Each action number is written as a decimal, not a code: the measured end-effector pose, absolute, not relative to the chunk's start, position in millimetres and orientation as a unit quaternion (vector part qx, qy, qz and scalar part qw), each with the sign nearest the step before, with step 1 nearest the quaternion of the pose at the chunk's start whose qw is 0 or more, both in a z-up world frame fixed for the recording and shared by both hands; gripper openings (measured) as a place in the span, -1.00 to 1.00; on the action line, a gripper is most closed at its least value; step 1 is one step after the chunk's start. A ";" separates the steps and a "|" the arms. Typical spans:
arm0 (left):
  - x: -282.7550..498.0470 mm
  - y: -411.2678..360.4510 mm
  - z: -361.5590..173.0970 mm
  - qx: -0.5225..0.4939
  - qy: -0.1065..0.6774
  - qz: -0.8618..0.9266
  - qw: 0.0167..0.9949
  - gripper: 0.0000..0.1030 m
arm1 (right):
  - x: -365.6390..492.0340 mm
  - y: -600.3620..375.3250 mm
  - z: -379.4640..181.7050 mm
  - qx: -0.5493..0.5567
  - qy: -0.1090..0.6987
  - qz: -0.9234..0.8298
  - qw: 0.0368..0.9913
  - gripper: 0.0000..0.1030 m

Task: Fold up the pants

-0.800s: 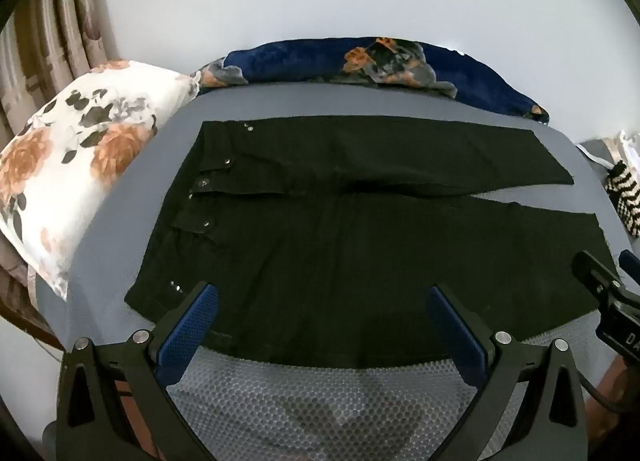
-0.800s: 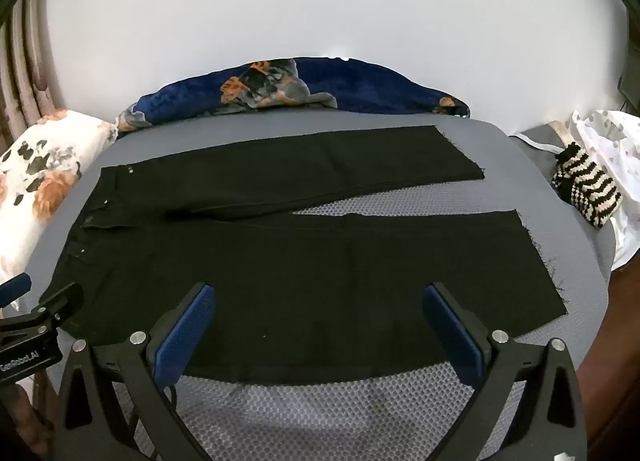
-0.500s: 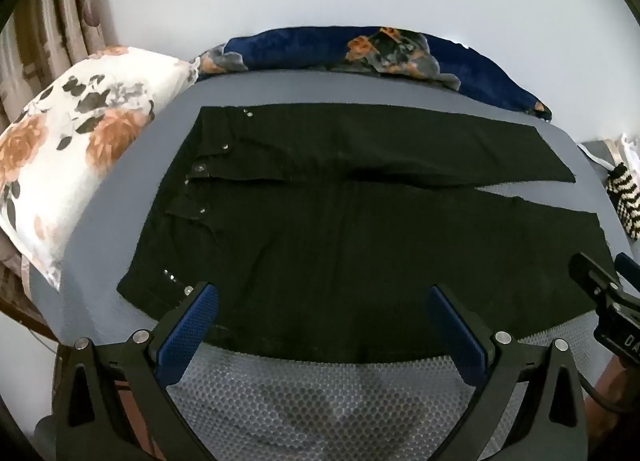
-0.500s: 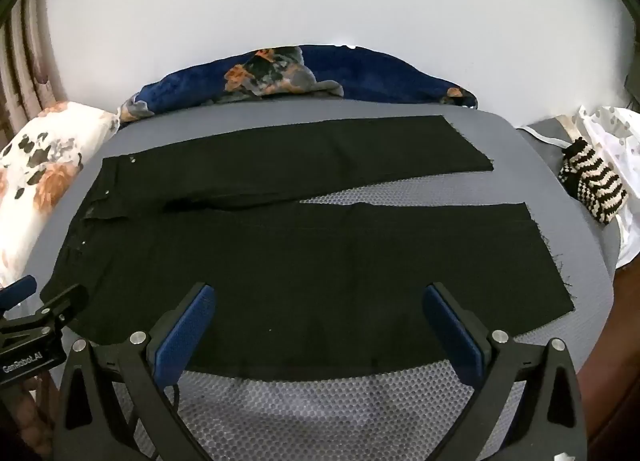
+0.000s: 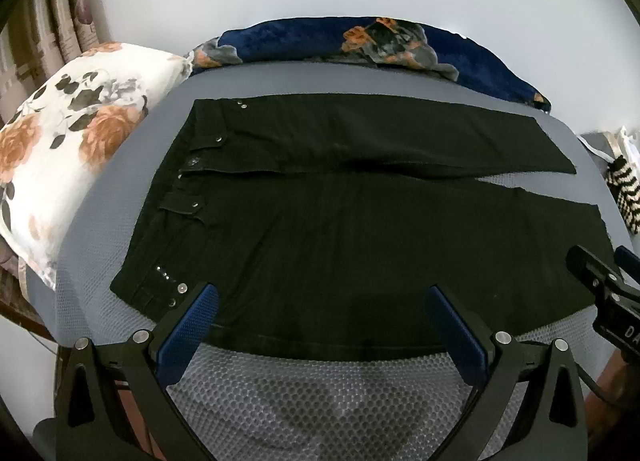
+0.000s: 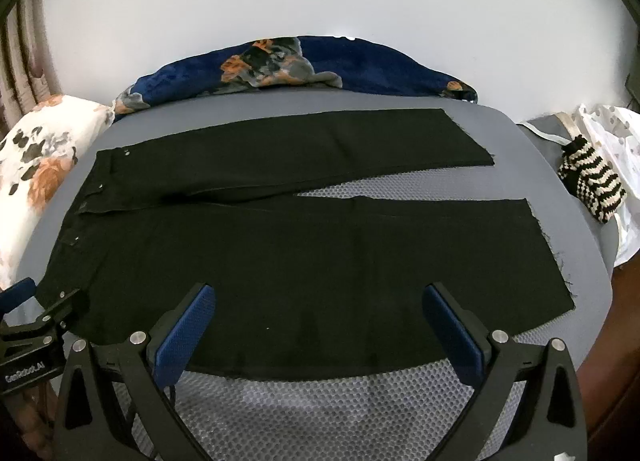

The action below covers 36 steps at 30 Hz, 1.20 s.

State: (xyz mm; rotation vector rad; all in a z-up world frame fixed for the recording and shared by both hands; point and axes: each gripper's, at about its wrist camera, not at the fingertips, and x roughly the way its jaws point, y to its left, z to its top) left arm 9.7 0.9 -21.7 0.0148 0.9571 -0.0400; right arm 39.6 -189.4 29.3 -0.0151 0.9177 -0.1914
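Observation:
Black pants point(image 5: 340, 213) lie flat on the grey bed point(image 5: 320, 401), waistband to the left, both legs stretched to the right with a narrow gap between them; they also show in the right wrist view point(image 6: 304, 245). My left gripper point(image 5: 322, 301) is open and empty, hovering over the near edge of the pants near the waist. My right gripper point(image 6: 318, 301) is open and empty over the near leg. Each gripper shows at the edge of the other's view: the right one point(image 5: 600, 293) and the left one point(image 6: 36, 325).
A white floral pillow point(image 5: 68, 157) lies left of the waistband. A dark blue floral blanket point(image 5: 380, 41) lies along the far wall. A black-and-cream striped knit item point(image 6: 592, 181) and white cloth point(image 6: 612, 133) sit at the right. The bed's near edge is just below the grippers.
Both grippers have moved slightly forward and tilted down over the pants; the pants have not moved. Both grippers stay open.

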 end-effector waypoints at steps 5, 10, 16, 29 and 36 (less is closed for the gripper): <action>12.2 2.6 -23.0 0.009 0.463 -0.019 0.886 1.00 | 39.2 -193.4 27.3 0.000 0.443 -0.098 0.891 1.00; 13.4 2.3 -25.6 0.009 0.466 -0.020 0.885 0.99 | 39.8 -195.6 27.0 -0.001 0.442 -0.101 0.891 1.00; 13.1 2.9 -27.7 0.008 0.465 -0.020 0.885 1.00 | 40.4 -197.5 27.2 0.000 0.438 -0.104 0.893 1.00; 13.3 2.6 -28.1 0.010 0.460 -0.020 0.888 1.00 | 41.5 -198.1 32.8 0.002 0.418 -0.103 0.902 1.00; 12.1 0.5 -24.7 0.012 0.453 -0.021 0.891 1.00 | 39.7 -197.7 33.1 0.002 0.414 -0.103 0.904 1.00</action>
